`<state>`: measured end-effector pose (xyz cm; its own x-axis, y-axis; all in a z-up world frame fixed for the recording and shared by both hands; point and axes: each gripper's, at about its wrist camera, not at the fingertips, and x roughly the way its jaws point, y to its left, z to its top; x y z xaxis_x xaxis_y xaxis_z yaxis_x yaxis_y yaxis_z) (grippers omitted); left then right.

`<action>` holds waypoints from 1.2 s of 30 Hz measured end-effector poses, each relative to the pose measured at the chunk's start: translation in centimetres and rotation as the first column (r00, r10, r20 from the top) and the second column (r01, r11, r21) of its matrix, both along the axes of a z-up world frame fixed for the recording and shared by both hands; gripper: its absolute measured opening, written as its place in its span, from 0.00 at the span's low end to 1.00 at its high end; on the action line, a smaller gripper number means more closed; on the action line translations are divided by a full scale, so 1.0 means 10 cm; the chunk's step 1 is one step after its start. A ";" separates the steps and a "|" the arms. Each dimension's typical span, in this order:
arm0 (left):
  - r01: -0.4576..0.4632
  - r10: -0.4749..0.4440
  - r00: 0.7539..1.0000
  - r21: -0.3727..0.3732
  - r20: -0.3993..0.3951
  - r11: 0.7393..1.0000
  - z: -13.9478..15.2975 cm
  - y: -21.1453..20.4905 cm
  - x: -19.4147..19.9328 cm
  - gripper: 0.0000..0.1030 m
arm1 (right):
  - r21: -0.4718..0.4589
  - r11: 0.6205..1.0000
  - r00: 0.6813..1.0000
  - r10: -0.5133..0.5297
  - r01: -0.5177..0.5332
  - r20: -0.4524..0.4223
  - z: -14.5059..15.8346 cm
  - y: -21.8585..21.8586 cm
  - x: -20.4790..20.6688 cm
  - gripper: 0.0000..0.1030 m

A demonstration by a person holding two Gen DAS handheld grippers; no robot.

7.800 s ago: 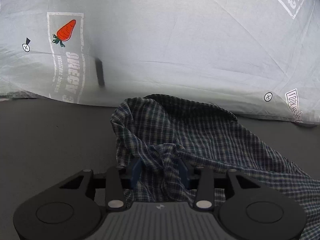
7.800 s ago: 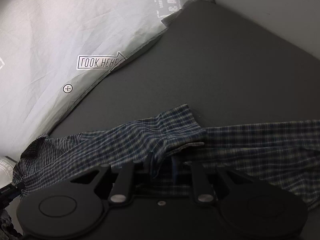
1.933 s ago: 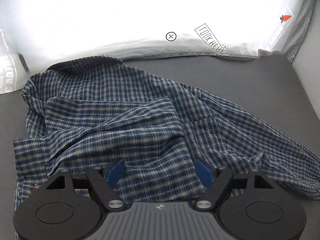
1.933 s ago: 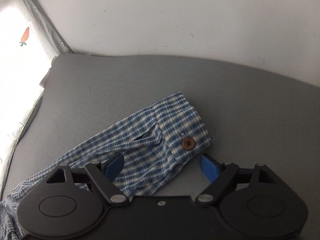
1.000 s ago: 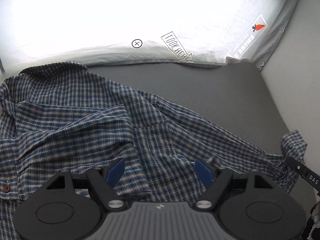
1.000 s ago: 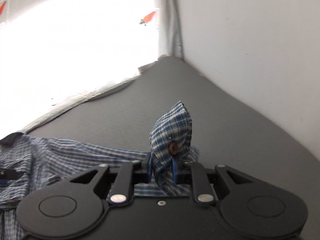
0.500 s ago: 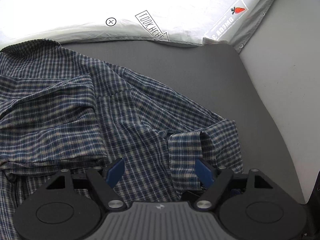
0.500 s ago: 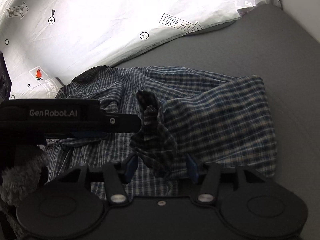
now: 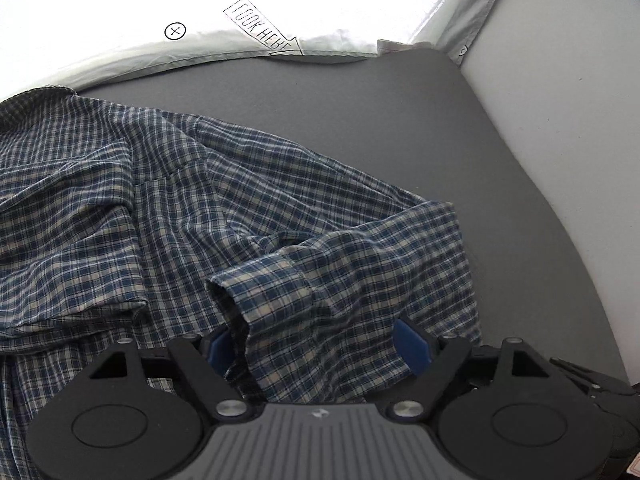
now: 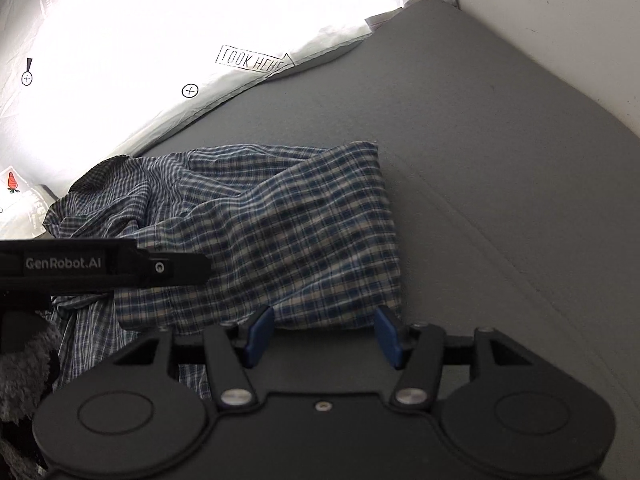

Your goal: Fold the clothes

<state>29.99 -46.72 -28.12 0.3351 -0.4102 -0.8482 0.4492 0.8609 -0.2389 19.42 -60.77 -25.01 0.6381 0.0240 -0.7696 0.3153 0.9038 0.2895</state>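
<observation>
A blue and cream plaid shirt (image 9: 160, 208) lies crumpled on a grey mat (image 9: 360, 112). Its right sleeve (image 9: 352, 264) is folded back over the body, cuff (image 9: 260, 280) pointing left. My left gripper (image 9: 318, 344) is open, its blue pads on either side of the folded sleeve, just above it. In the right wrist view the same folded sleeve (image 10: 304, 232) lies flat, and my right gripper (image 10: 322, 334) is open and empty just short of its near edge. The left gripper's black body (image 10: 100, 266) shows at the left there.
A white printed cloth (image 9: 240, 8) with "LOOK HERE" and carrot marks lies along the far edge of the mat. A pale wall (image 9: 560, 80) borders the mat on the right. Bare grey mat (image 10: 500, 180) lies right of the shirt.
My right gripper has let go of the sleeve cuff and drawn back; the sleeve now lies folded over the shirt. My left gripper has shifted right, over the folded sleeve.
</observation>
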 end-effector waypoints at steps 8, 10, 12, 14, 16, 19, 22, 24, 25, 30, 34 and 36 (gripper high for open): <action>-0.135 0.135 0.991 -0.032 -0.009 0.990 0.09 0.35 0.14 0.04 | -0.006 1.000 1.000 -0.025 0.025 -0.013 0.03 0.01 -0.10 0.55; -0.159 0.161 0.986 -0.050 0.041 0.986 0.26 0.44 0.17 0.03 | -0.007 0.999 0.999 -0.031 0.031 -0.013 0.06 0.02 -0.16 0.55; -0.177 0.183 0.979 -0.066 0.094 0.982 0.46 0.51 0.22 0.03 | -0.015 0.999 0.999 -0.031 0.031 -0.010 0.11 0.05 -0.23 0.55; -0.191 0.201 0.966 -0.075 0.162 0.979 0.70 0.58 0.30 0.03 | -0.027 0.999 0.999 -0.031 0.031 -0.009 0.16 0.10 -0.28 0.55; -0.196 0.210 0.950 -0.085 0.231 0.977 0.96 0.66 0.40 0.03 | -0.038 0.999 1.000 -0.031 0.030 -0.008 0.20 0.15 -0.32 0.55; -0.217 0.240 0.911 -0.104 0.336 0.971 1.39 0.87 0.57 0.03 | -0.040 0.999 1.000 -0.017 0.017 -0.004 0.24 0.25 -0.35 0.55; -0.260 0.283 0.861 -0.111 0.423 0.959 1.76 1.20 0.68 0.03 | -0.018 1.000 1.000 -0.001 0.000 -0.019 0.28 0.38 -0.39 0.55; -0.298 0.318 0.829 -0.118 0.460 0.947 1.96 1.47 0.74 0.03 | 0.023 1.000 0.999 0.007 -0.006 -0.032 0.29 0.45 -0.46 0.55; -0.321 0.341 0.817 -0.124 0.466 0.939 2.02 1.61 0.77 0.03 | 0.040 0.999 0.999 0.014 -0.012 -0.046 0.27 0.49 -0.51 0.55; -0.452 0.469 0.769 -0.148 0.435 0.880 2.04 2.32 0.79 0.03 | 0.081 0.996 0.987 0.038 -0.025 -0.157 0.11 0.67 -0.74 0.56; -0.535 0.553 0.743 -0.163 0.377 0.829 1.91 2.81 0.72 0.03 | 0.078 0.997 0.981 0.043 -0.028 -0.191 0.10 0.80 -0.97 0.59; -0.549 0.569 0.742 -0.167 0.354 0.819 1.85 2.96 0.68 0.03 | 0.068 0.997 0.977 0.058 -0.045 -0.203 0.12 0.88 -1.07 0.61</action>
<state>36.78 -17.11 -9.63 0.8005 -0.0854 -0.5933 -0.0470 0.9778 -0.2043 8.74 -51.99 -23.84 0.4639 0.1047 -0.8797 0.3272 0.9025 0.2800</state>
